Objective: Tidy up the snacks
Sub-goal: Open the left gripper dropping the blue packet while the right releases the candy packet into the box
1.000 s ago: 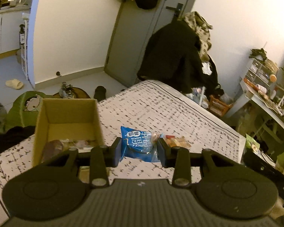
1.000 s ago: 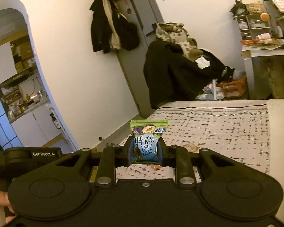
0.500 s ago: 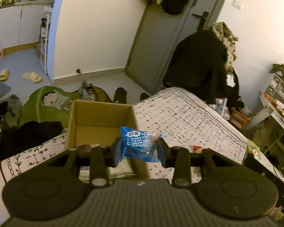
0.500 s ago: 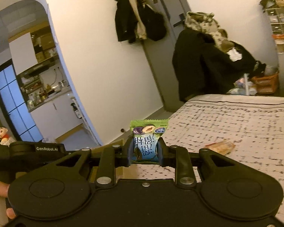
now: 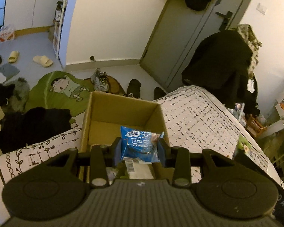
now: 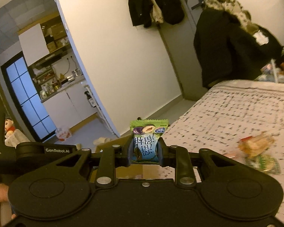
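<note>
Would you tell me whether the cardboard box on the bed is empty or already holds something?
Not empty. Inside the cardboard box, a pale packet with a barcode shows below the left gripper.

We see the cardboard box open-topped, its far half bare; packets fill the near floor. The bedspread right of it lies clear, except two loose snacks, apparently farther right.

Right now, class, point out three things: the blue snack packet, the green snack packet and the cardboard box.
blue snack packet point(image 5: 138, 143), left wrist view, on its printed front.
green snack packet point(image 6: 146, 141), right wrist view, on its printed front.
cardboard box point(image 5: 121, 107), left wrist view, on its far inner wall.
</note>
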{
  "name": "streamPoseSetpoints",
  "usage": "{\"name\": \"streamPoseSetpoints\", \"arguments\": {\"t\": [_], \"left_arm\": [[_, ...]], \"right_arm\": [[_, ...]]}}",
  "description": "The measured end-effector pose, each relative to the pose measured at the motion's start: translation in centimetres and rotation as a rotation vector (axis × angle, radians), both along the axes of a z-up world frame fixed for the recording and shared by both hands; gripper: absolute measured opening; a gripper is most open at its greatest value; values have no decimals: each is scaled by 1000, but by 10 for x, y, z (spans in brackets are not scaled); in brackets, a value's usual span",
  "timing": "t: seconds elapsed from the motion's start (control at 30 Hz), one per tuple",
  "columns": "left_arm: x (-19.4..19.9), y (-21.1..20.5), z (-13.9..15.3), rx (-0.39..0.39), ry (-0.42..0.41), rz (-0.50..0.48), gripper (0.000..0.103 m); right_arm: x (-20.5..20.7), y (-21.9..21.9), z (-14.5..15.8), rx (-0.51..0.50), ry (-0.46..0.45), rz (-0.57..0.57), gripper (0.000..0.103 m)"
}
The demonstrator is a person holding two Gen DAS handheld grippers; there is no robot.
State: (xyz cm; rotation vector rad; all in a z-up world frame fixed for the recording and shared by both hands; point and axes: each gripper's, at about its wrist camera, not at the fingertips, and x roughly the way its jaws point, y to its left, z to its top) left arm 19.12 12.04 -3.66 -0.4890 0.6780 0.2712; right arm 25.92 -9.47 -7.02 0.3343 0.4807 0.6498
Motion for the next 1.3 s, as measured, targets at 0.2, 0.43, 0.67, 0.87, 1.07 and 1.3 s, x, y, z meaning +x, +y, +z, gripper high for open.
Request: {"name": "streamPoseSetpoints", "arguments": {"t": [0.2,0.43,0.67,0.87,1.07,1.3], "left_arm": [[13,12,-8,-31,12,-13,44],[15,19,-12,-26,30,-2,57],[14,24,-7,11,26,19,60],[7,27,-6,28,49,42,64],[2,25,-4,47,61,55,78],[-4,16,6,94,75,61,91]], "right_arm": [[9,24,-8,2,5,67,25],[21,46,-16,1,28,117,25],[29,62,-19,5,46,131,25],[24,68,-19,-37,69,154,33],[18,46,-9,-27,86,97,60],[7,20,1,-96,101,37,60]]}}
